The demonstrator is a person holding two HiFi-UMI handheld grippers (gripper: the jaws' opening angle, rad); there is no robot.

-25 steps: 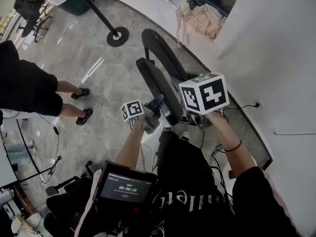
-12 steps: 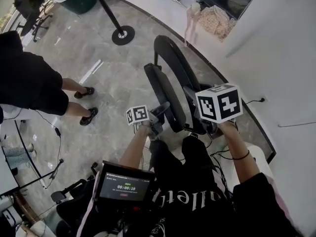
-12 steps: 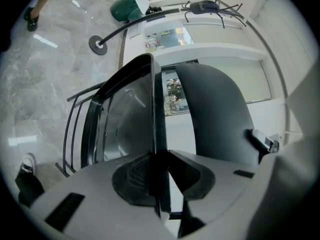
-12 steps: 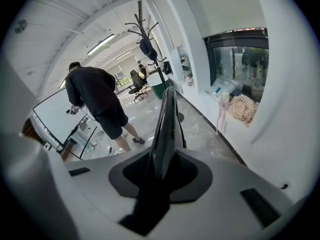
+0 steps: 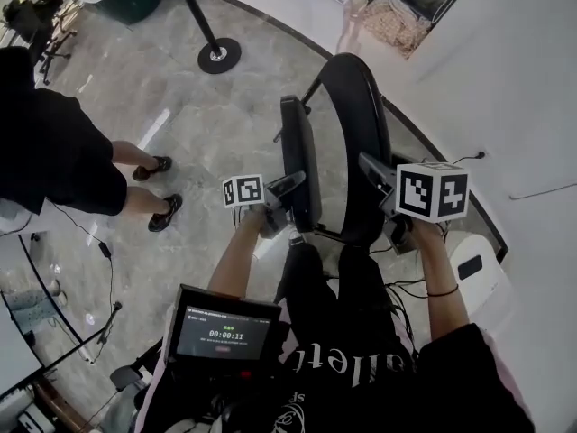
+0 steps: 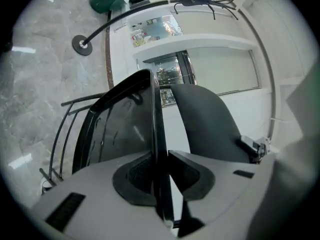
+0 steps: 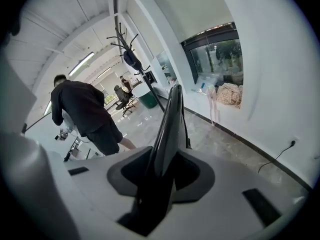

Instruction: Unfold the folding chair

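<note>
Left gripper view: the left gripper's (image 6: 160,160) fingers are closed on the thin edge of the folding chair's (image 6: 150,129) left panel (image 6: 117,131). In the right gripper view, the right gripper's (image 7: 164,156) fingers have just been opening, and the edge of the rounded panel (image 7: 170,119) fills the gap between them, touching both. In the head view the two dark panels stand upright and apart in a narrow V on the marble floor (image 5: 207,106), just beside the white wall (image 5: 514,79). A bystander (image 5: 54,152) stands well to the left.
</note>
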